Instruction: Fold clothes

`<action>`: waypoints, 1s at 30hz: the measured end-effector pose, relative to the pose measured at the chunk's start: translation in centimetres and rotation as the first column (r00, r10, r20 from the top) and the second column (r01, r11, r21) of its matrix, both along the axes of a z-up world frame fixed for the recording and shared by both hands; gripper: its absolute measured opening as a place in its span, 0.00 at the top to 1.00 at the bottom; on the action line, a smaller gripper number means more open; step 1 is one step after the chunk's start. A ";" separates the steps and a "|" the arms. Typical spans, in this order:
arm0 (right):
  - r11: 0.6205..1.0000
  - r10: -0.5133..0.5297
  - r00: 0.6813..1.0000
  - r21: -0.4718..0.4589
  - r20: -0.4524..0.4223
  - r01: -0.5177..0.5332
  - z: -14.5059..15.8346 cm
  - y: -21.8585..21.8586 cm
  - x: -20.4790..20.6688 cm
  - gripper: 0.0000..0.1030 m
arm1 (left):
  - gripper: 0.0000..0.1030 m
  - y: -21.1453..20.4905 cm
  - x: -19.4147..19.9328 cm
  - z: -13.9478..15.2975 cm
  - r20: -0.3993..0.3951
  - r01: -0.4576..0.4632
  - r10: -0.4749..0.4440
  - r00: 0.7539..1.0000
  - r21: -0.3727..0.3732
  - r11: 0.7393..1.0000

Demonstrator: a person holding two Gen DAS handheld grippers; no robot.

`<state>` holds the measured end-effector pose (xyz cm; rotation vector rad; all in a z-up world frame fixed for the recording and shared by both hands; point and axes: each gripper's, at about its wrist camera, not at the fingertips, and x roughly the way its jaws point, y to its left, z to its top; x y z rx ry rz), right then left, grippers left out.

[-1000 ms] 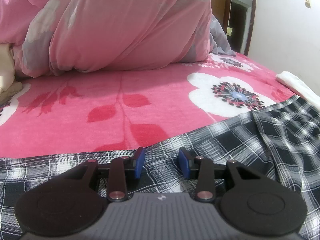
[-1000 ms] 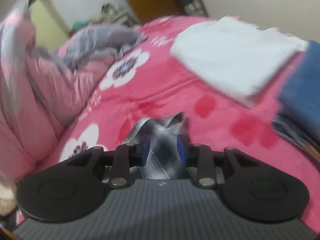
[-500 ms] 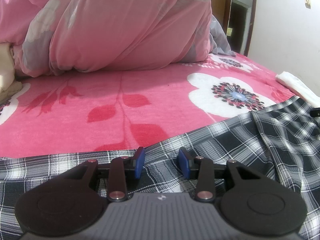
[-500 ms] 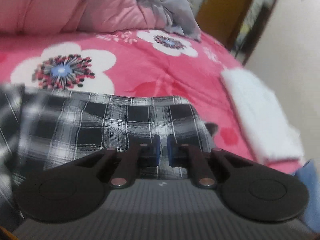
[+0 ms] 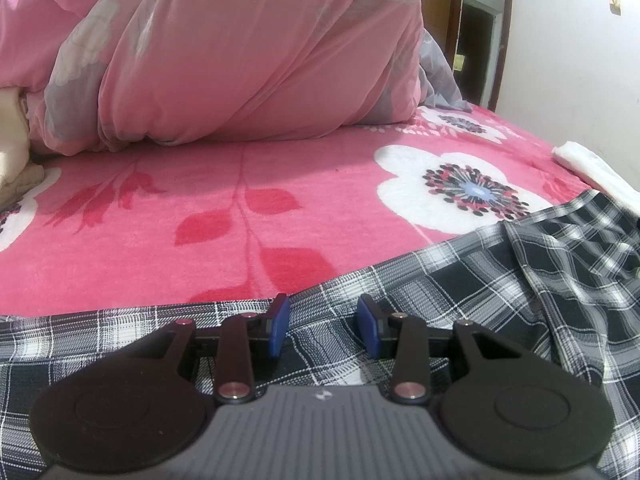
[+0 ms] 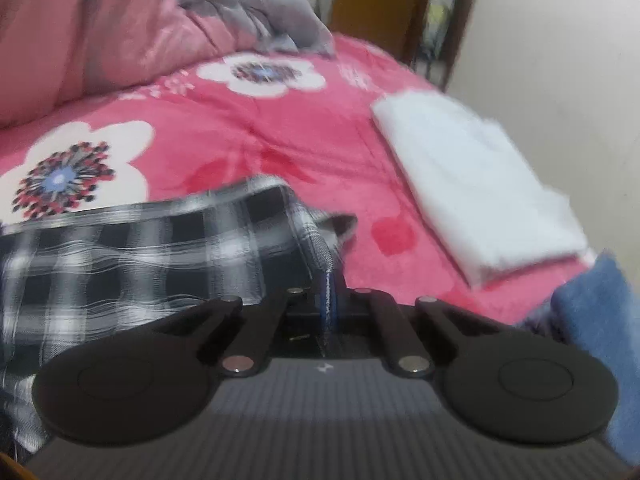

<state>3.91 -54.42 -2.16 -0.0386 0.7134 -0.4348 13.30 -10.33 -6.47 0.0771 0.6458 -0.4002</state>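
Spreading across the bed's point(image 5: 280, 184) near edge, the plaid garment point(image 5: 460, 280) lies under the left gripper point(image 5: 323, 326), jaws released above it. Right view: right gripper point(image 6: 329, 300) clenched on the garment's corner; next, likely carrying that corner over.

I note motion blur across the right wrist view. The blue cloth point(image 6: 596, 344) is cut off at the right edge. The plaid garment point(image 6: 132, 256) runs past the left edge. Whether the right gripper point(image 6: 329, 298) pinches fabric, I cannot tell.
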 end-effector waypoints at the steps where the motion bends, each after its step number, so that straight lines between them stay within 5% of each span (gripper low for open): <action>1: 0.999 0.026 1.000 -0.035 -0.004 -0.026 0.0 1.0 0.1 1.00 | 0.63 0.0 0.0 0.0 0.000 0.000 0.000 1.000 0.001 1.000; 7: 0.940 0.208 0.973 -0.254 -0.101 -0.228 -1.5 6.7 0.8 0.98 | 0.62 -0.1 0.0 0.0 0.004 0.001 -0.001 1.000 0.010 1.000; 12: 0.910 0.287 0.937 -0.250 -0.198 -0.332 -3.0 8.7 1.4 0.95 | 0.62 -0.2 -0.1 0.0 0.005 0.001 -0.001 1.000 0.015 1.000; 16: 0.948 0.286 0.957 -0.128 -0.059 -0.291 -0.2 6.9 0.3 0.65 | 0.62 -0.2 -0.1 0.0 0.005 0.001 -0.001 1.000 0.014 1.000; 20: 0.960 0.149 0.970 0.208 0.192 -0.189 3.5 1.6 -0.6 0.61 | 0.62 -0.1 0.0 0.0 0.004 0.001 -0.001 1.000 0.010 1.000; 22: 0.901 -0.016 0.962 0.422 0.273 -0.105 3.8 -2.2 -0.5 0.61 | 0.62 -0.1 0.0 0.0 0.004 0.001 -0.001 1.000 0.009 1.000; 25: 0.715 -0.244 0.938 0.700 0.245 0.004 1.9 -6.7 0.4 0.74 | 0.62 -0.1 0.0 0.0 0.003 0.001 -0.001 1.000 0.009 1.000; 27: 0.576 -0.347 0.920 0.816 0.181 0.057 -0.1 -8.8 1.2 0.81 | 0.62 -0.1 0.0 0.0 0.003 0.001 -0.001 1.000 0.008 1.000; 30: 0.468 -0.424 0.902 0.873 0.084 0.139 -2.4 -9.9 2.1 0.81 | 0.62 -0.1 0.0 0.0 0.003 0.001 -0.001 1.000 0.007 1.000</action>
